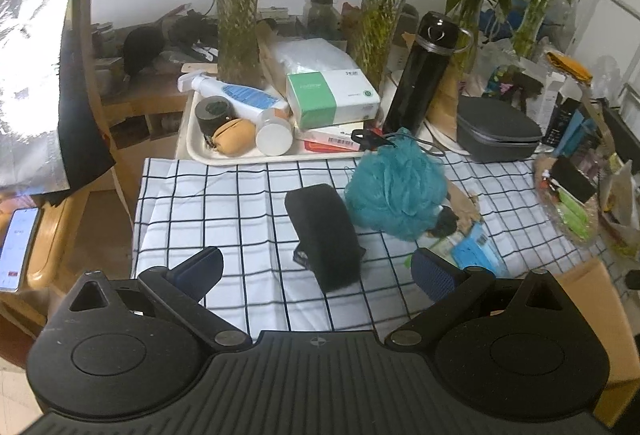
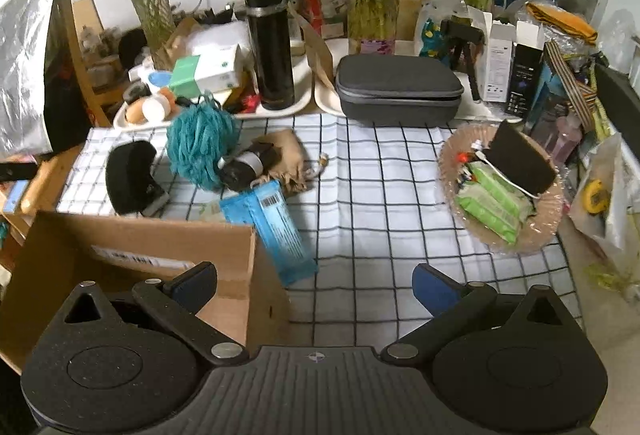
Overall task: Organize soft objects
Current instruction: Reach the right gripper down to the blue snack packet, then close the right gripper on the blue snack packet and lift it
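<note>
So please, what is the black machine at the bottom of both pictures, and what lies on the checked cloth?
It is no robot. A person holds one hand-held tool in each hand, with a camera looking along its two fingers. One picture comes from the left tool, the other from the right tool. Both are open and hold nothing. On the checked cloth lie a teal bath sponge, a black soft pad, a blue packet and a cardboard box.
</note>
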